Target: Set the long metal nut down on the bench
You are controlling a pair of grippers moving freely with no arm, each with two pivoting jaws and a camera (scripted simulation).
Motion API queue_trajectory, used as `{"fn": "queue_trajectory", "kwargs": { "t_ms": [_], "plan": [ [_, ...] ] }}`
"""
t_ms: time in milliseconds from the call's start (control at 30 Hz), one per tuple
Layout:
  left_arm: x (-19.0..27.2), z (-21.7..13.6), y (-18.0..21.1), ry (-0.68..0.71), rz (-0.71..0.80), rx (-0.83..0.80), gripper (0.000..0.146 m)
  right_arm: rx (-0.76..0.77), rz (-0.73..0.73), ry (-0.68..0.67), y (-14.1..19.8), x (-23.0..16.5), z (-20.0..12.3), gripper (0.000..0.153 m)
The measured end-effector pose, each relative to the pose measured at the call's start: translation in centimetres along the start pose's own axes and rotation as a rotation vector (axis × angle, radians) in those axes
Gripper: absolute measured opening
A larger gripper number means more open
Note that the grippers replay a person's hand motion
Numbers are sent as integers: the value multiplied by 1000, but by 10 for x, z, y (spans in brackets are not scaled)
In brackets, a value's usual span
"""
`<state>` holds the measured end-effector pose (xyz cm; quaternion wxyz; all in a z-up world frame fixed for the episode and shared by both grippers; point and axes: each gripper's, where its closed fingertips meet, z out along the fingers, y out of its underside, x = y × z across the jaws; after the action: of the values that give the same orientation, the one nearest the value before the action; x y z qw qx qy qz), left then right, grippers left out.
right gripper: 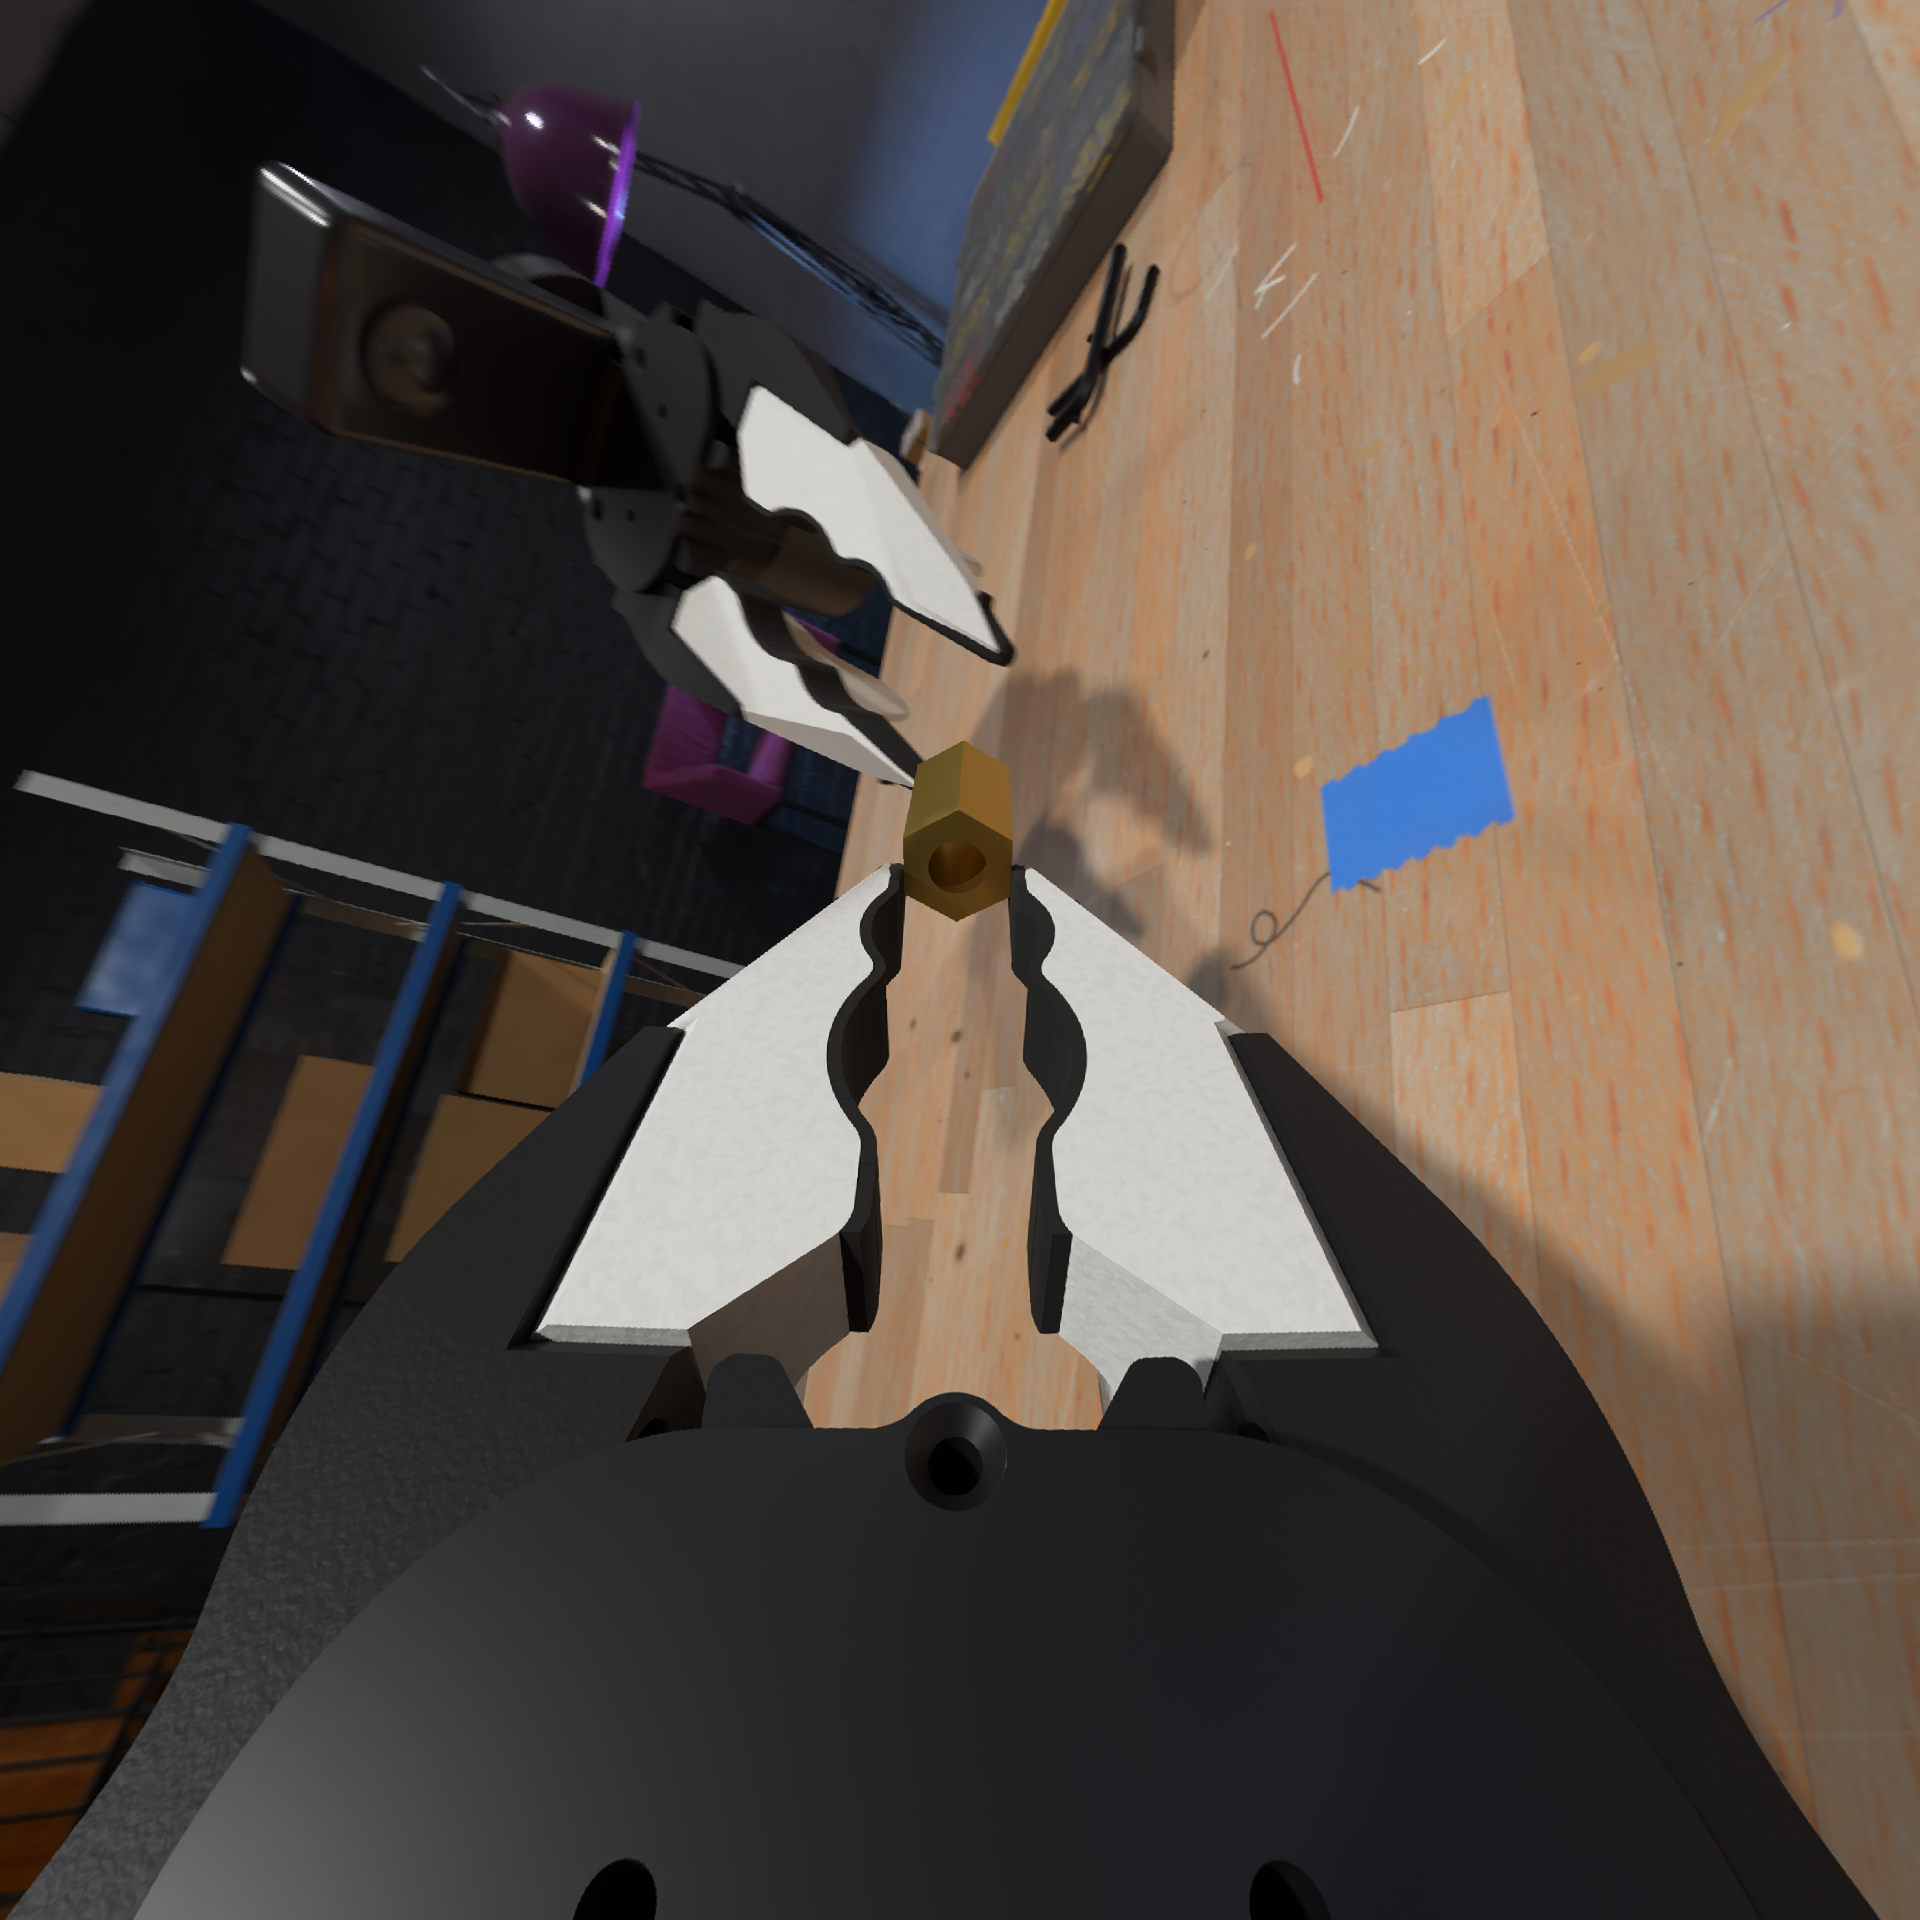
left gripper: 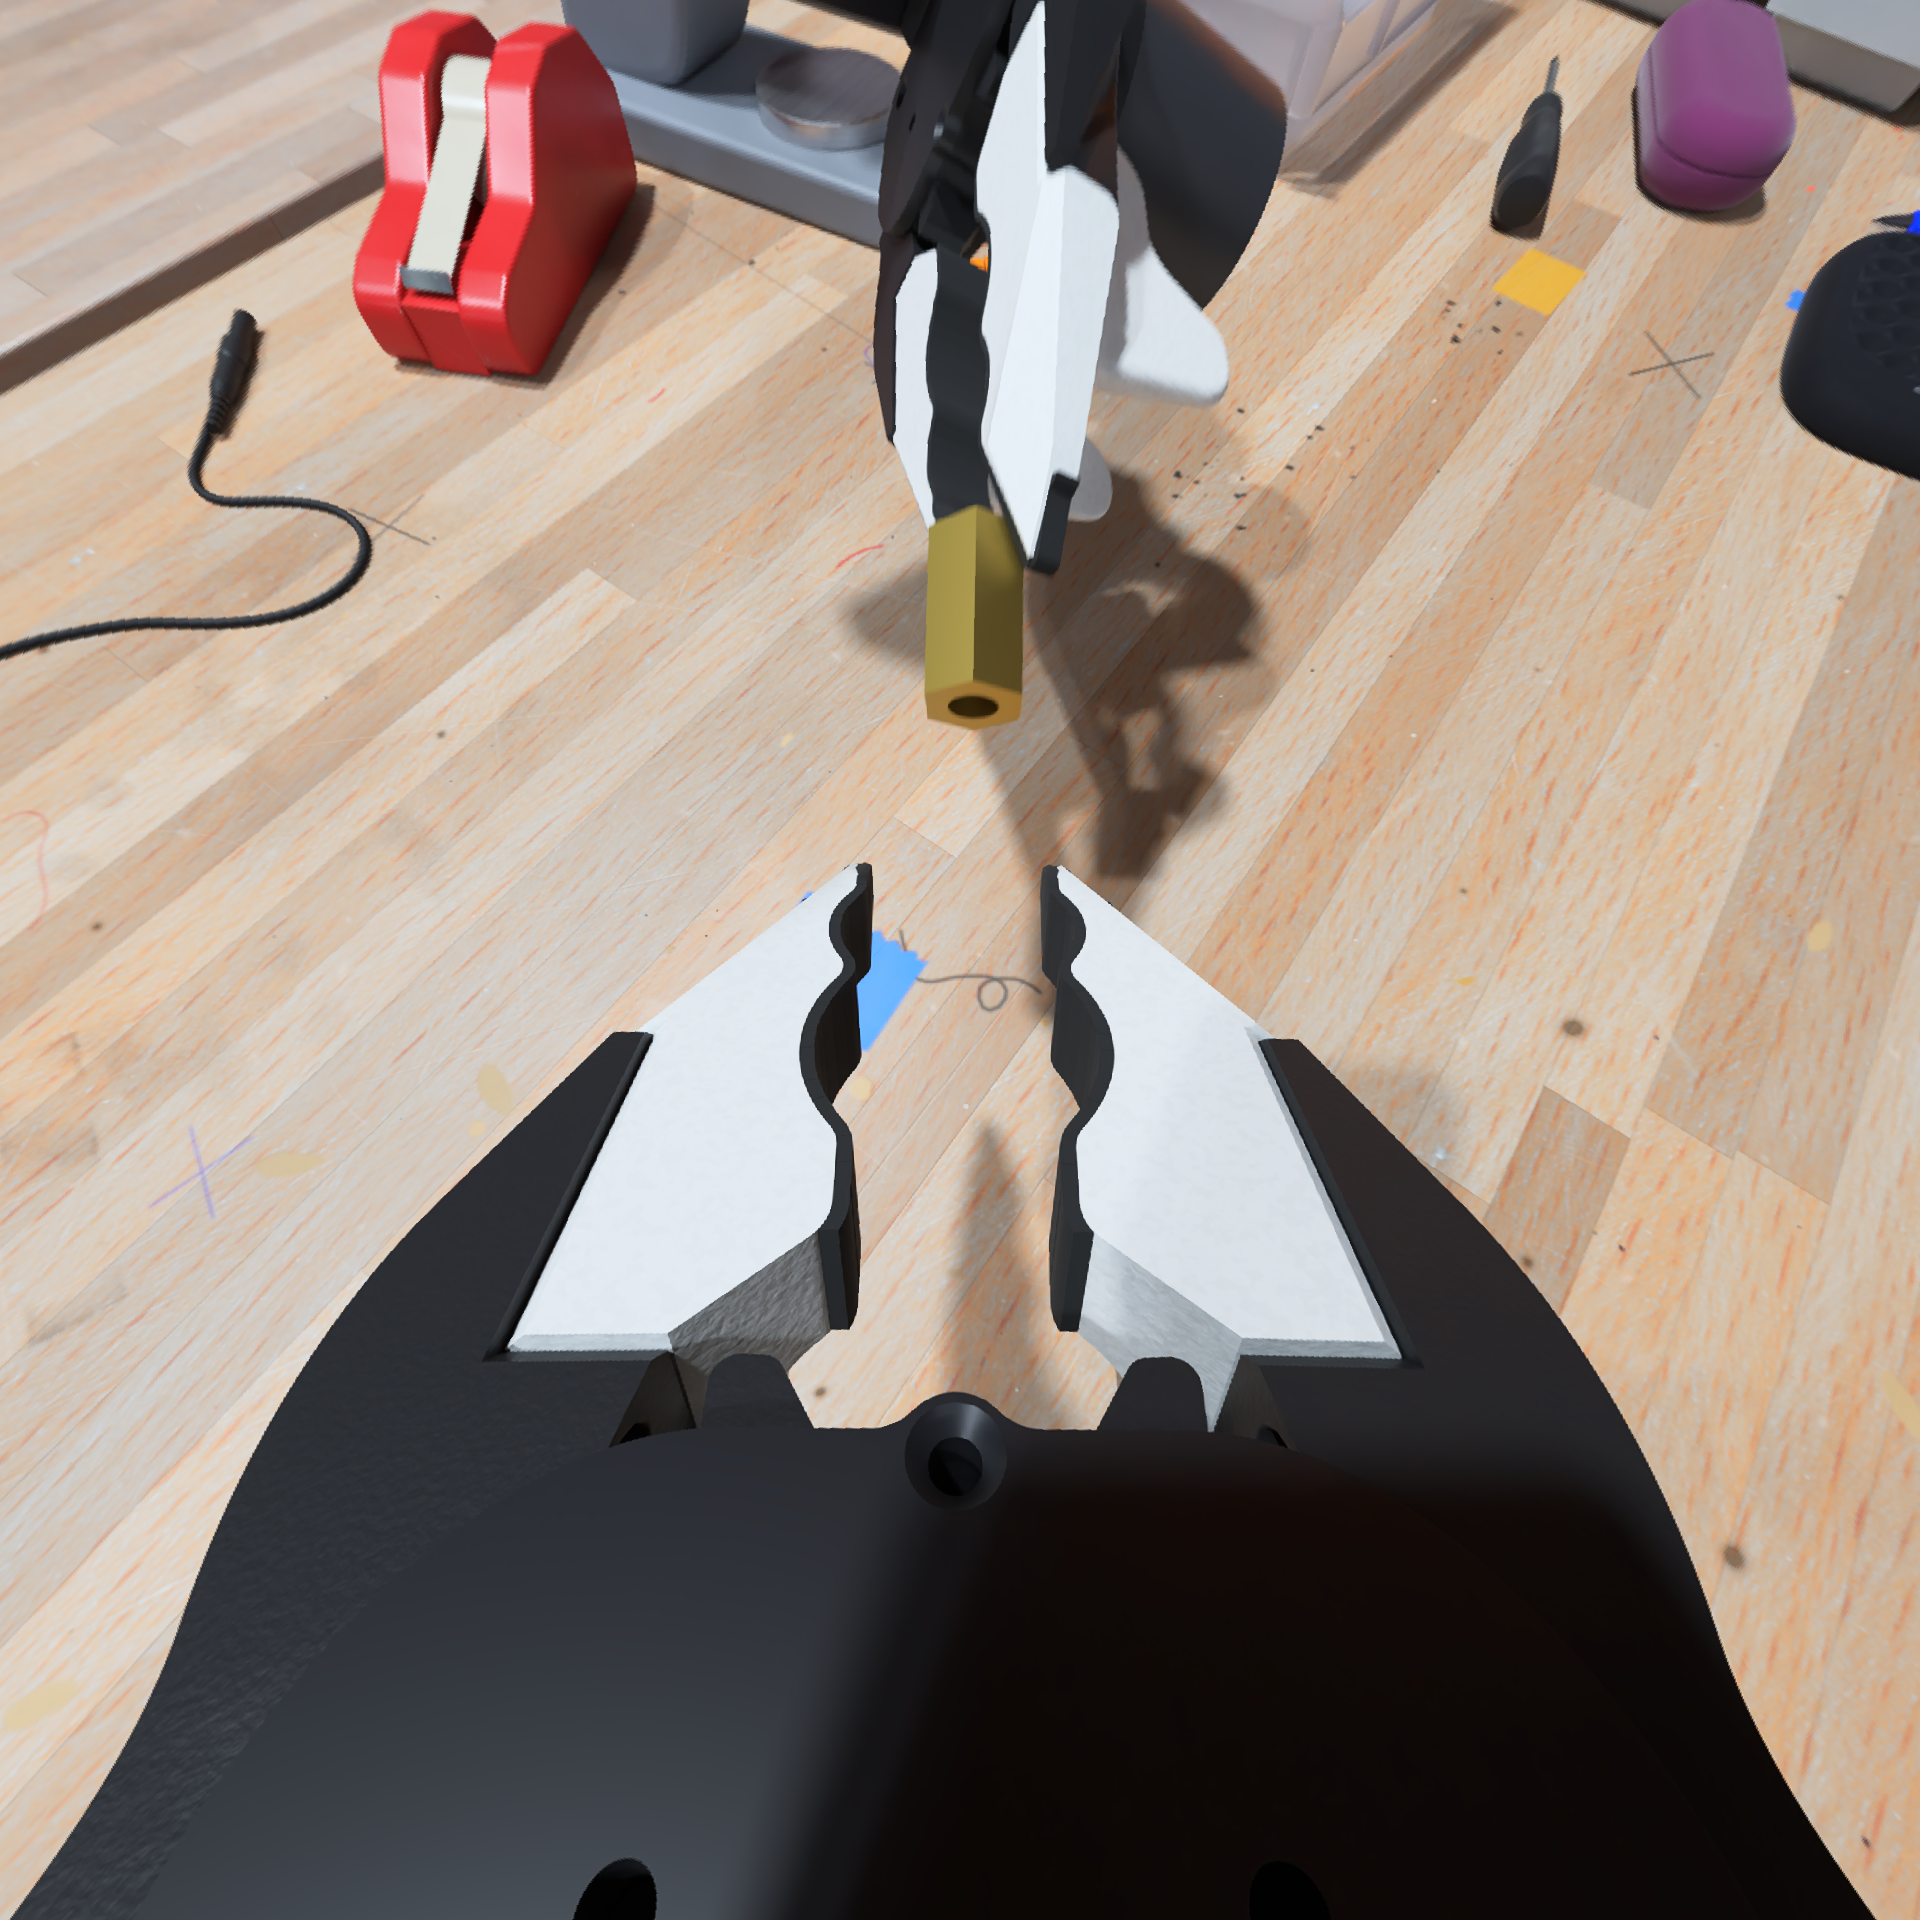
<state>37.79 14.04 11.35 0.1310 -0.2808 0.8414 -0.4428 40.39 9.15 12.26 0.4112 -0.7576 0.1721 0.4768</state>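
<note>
Holding the long metal nut [left gripper: 974, 621] by one end, the right gripper [left gripper: 1013, 520] pinches it between its two white fingertips, up in the air over the middle of the wooden bench [left gripper: 1455, 831]. The nut is gold and has six flat sides, with a round hole through it. In the left wrist view its free end sticks out below the fingers and tips toward the camera, and it does not touch the wood. A dark shadow lies on the bench just beside it.

The left gripper [left gripper: 956, 883] is near the nut but apart from it. Its fingers are spread with a gap between them, and nothing is in the gap. Under them, on the bench, is a small blue patch [left gripper: 883, 987] with a thin squiggly line next to it.

Toward the far edge of the bench sits a red tape holder [left gripper: 488, 197]. A black cable [left gripper: 208, 520] curls away toward the left edge. Toward the far right corner are a black screwdriver [left gripper: 1527, 156] and a purple case [left gripper: 1709, 104].

In the right wrist view, a pair of black pliers [right gripper: 1107, 332] lies near one edge of the bench, next to a dark flat box [right gripper: 1049, 229].
</note>
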Motion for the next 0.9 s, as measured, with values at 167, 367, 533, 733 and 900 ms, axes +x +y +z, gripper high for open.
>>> {"fn": "queue_trajectory", "kwargs": {
  "t_ms": [167, 367, 533, 733, 900],
  "plan": [
    [-7, 16, 5, 45, -60, -15, 41, 32, 10, -45, -7, -5, -11, 20],
    [-2, 25, 12, 117, -57, -44, 26, 35, -10, -26, -8, -4, -13, 20],
    [5, 22, 6, 125, -48, -11, 2, 42, -42, -6, -10, -6, -14, 20],
    [7, -4, 6, 72, -175, 83, 0, -78, -107, 89, 20, -12, -19, 20],
    [47, -36, 32, -5, -240, 171, 0, -210, -310, 334, 73, -6, -26, 20]
  ]
}}
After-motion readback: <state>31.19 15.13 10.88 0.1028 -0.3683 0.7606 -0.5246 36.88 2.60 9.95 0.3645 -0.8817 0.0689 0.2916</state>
